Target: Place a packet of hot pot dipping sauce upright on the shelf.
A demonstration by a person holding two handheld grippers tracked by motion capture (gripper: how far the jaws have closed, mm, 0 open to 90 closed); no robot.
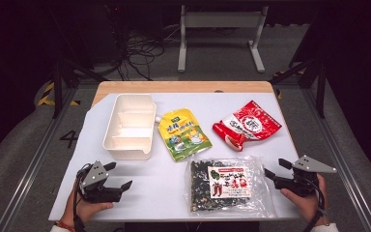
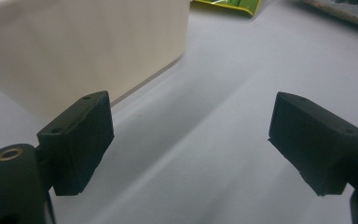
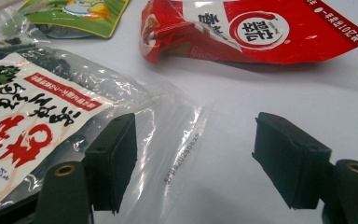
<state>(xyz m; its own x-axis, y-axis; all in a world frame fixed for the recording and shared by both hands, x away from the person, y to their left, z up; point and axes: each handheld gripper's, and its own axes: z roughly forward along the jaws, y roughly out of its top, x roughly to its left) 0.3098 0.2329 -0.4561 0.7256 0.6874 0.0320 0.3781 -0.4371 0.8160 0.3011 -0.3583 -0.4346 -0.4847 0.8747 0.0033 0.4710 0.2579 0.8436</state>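
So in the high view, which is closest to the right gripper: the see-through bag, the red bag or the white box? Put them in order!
From the right gripper:
1. See-through bag, right beside it, toward the table's middle.
2. Red bag, farther back on the table.
3. White box, far across on the left side.

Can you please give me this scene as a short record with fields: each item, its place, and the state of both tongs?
surface: white table cover
container: cream divided box, far left, nothing inside
pouch 1: yellow-green spouted pouch, flat, right of the box
pouch 2: red snack bag, far right, crumpled at its left end
pouch 3: clear bag of dark dried food, near edge, printed label up
left tongs: open, near the box, holding nothing
right tongs: open, at the clear bag's right edge, not gripping it
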